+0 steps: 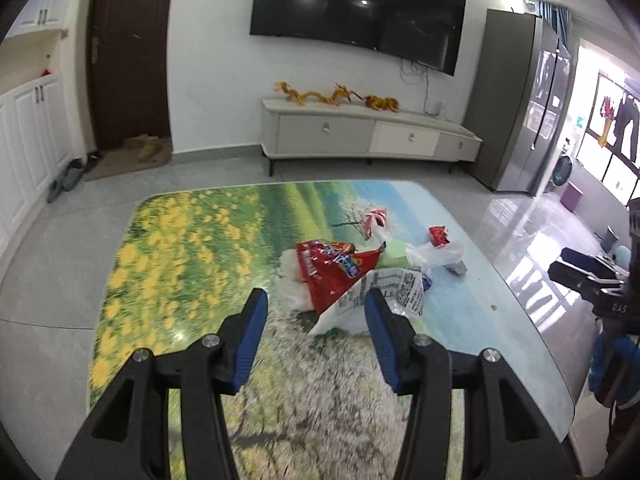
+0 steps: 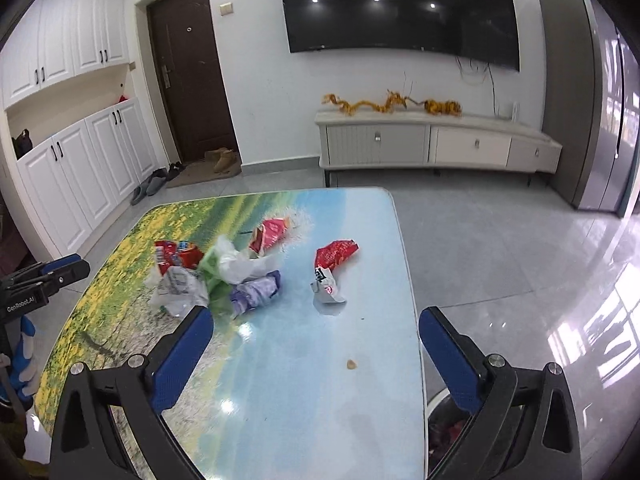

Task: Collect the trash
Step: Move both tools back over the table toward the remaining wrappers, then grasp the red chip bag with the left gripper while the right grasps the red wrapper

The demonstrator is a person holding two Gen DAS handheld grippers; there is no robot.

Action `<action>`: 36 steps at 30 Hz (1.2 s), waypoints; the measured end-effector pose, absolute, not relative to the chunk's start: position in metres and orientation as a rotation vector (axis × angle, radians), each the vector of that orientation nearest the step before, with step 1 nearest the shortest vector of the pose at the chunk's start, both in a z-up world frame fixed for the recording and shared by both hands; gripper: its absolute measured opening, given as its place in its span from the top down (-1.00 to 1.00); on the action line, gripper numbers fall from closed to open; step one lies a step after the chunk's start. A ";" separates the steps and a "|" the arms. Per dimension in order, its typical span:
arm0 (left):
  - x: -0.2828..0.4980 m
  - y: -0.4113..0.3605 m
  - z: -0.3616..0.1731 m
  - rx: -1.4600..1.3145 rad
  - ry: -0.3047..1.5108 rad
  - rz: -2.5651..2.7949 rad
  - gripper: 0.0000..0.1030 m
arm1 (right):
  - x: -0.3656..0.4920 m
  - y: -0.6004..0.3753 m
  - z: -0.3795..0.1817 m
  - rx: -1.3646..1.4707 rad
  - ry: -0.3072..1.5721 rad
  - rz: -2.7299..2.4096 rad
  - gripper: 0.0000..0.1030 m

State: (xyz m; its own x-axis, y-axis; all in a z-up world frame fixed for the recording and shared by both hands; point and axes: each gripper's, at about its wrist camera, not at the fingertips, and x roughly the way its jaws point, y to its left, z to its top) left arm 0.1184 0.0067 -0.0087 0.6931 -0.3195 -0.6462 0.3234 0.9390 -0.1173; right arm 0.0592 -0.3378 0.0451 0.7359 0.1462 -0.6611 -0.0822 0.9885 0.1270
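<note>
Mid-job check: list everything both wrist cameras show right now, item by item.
table: one, meadow-print top, foreground
big snack bag: one, red, in the pile
printed white wrapper: one, pile's near edge
purple wrapper: one, beside pile
red-and-white wrapper: one, apart toward table's right edge
small red packet: one, behind pile
crumb: one, tan, near edge
television: one, black, on wall
TV cabinet: one, pale, below it
door: one, dark brown
left gripper: open, blue pads, empty
right gripper: open wide, empty
</note>
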 end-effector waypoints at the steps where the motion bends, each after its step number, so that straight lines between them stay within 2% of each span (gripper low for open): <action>1: 0.130 0.005 -0.011 0.004 0.735 -0.361 0.06 | 0.069 -0.342 0.039 0.109 0.742 0.129 -0.94; 7: 0.189 -0.014 -0.029 -0.023 0.797 -0.401 0.12 | 0.126 -0.362 0.011 0.185 0.796 0.140 -0.32; 17: 0.227 -0.044 -0.051 0.103 0.848 -0.458 0.16 | 0.185 -0.366 -0.035 0.224 0.889 0.140 -0.27; 19: 0.222 -0.049 -0.051 0.112 0.845 -0.491 0.16 | 0.185 -0.361 -0.042 0.206 0.908 0.154 0.00; 20: 0.219 -0.050 -0.051 0.114 0.843 -0.505 0.18 | 0.184 -0.360 -0.044 0.206 0.910 0.167 0.05; 21: 0.213 -0.052 -0.051 0.122 0.838 -0.527 0.22 | 0.182 -0.358 -0.045 0.199 0.916 0.174 0.21; 22: 0.208 -0.054 -0.051 0.133 0.833 -0.549 0.28 | 0.178 -0.355 -0.047 0.181 0.925 0.184 0.26; 31: 0.156 -0.057 -0.057 0.158 0.846 -0.644 0.82 | 0.124 -0.350 -0.045 0.184 0.926 0.249 0.45; 36: 0.132 -0.039 -0.052 0.102 0.826 -0.607 0.87 | 0.090 -0.344 -0.039 0.198 0.921 0.292 0.49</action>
State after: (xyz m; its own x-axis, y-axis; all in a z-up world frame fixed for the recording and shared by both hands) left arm 0.1318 -0.0391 -0.0515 0.5193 -0.4666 -0.7160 0.5433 0.8269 -0.1448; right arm 0.0904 -0.3435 -0.0387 0.5701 0.3312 -0.7519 -0.1632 0.9426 0.2914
